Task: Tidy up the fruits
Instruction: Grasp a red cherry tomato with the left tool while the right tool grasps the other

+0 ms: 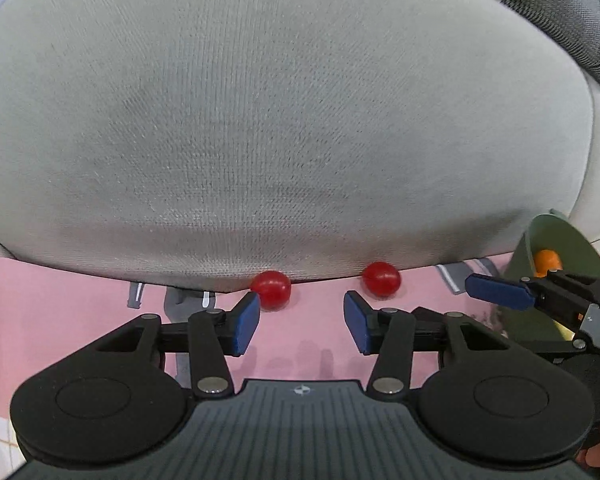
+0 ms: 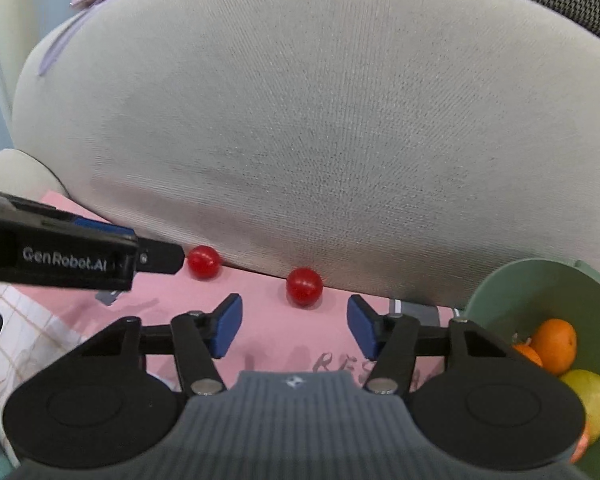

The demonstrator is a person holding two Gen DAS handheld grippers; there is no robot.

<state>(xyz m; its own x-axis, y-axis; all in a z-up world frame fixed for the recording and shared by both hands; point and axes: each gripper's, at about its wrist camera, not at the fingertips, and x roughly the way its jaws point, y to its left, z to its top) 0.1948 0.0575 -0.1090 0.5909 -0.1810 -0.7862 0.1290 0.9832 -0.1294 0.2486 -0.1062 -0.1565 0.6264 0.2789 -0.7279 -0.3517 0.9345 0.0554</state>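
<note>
Two small red cherry tomatoes lie on a pink mat [image 1: 60,300] against a grey cushion. My left gripper [image 1: 300,322] is open with nothing between its blue pads; the left tomato [image 1: 271,289] sits just beyond its left pad, and the right tomato [image 1: 381,278] lies ahead of its right pad. My right gripper [image 2: 295,326] is also open and empty, with the right tomato [image 2: 304,286] just ahead of the gap between its fingers. The left tomato [image 2: 204,261] sits at the tip of the left gripper, seen from the side there.
A large grey cushion [image 2: 320,120] rises right behind the tomatoes. A green bowl [image 2: 532,280] at the right holds oranges [image 2: 556,344] and a yellow fruit [image 2: 588,396]. The right gripper's blue finger [image 1: 500,290] reaches in front of the bowl [image 1: 568,236].
</note>
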